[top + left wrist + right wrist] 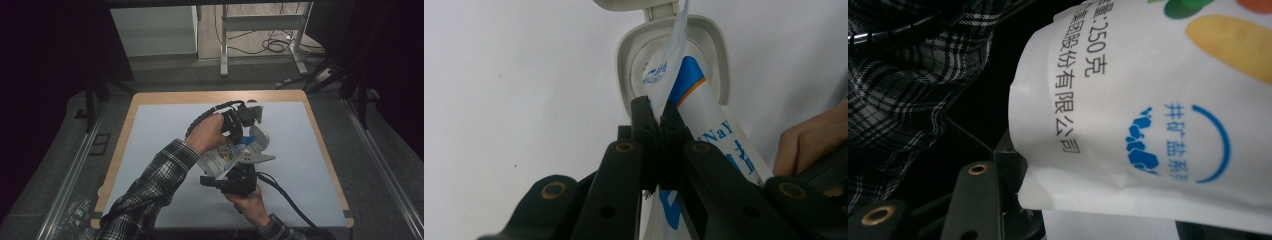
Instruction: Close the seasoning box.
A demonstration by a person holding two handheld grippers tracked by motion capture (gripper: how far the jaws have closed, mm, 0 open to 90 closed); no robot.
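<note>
**Salt bag going into the tub**

Black jaws of the left gripper [656, 117] are pinched tight on the salt bag's [696, 107] top edge, right over the open white tub [722, 65]. Right gripper [1013, 175] clamps the bag's bottom seam. Looks like mid-pour; next I'd tip it higher. White mat [160, 125] under the tub, wooden table, dark room with cables behind.

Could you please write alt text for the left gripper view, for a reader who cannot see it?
The left gripper, its two black jaws closed, pinches the top edge of a white and blue printed bag over an open white container with a hinged lid. All sits above a white table surface; a hand shows at right.
</note>
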